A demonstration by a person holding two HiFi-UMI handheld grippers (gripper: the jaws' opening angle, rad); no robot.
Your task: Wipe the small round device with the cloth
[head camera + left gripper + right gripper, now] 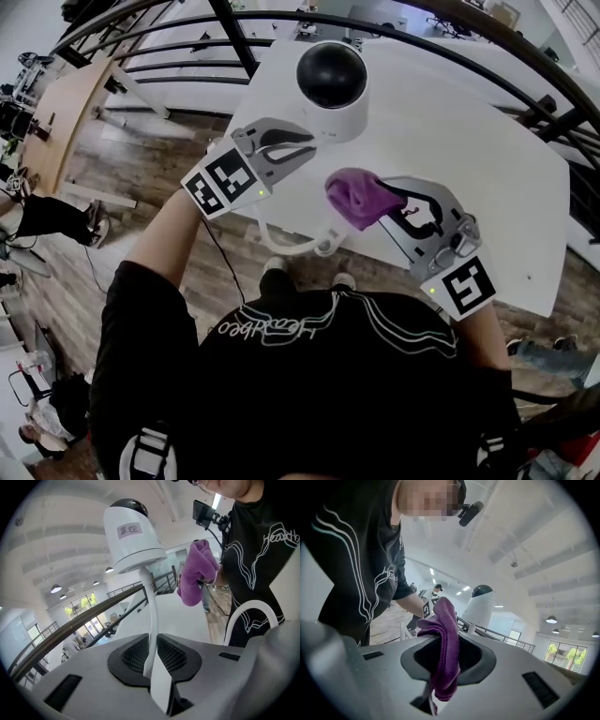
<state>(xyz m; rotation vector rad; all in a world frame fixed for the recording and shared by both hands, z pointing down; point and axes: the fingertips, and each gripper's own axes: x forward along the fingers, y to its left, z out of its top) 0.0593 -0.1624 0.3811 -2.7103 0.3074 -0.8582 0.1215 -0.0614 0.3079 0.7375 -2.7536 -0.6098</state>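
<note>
Centrally, left gripper (298, 150) jaws clamp the dome camera (331, 80) by its white stem (151, 616); right gripper (394, 206) jaws pinch the purple cloth (354, 197) nearby.

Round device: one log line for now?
left gripper: shut on device stem | right gripper: shut on cloth | cloth: off device

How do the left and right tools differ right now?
The left tool is shut on the white stem of the round device; the right tool is shut on a purple cloth. The left tool's load is rigid; the right tool's cloth droops limp, not touching the device. Both are shut, each holding something.
</note>
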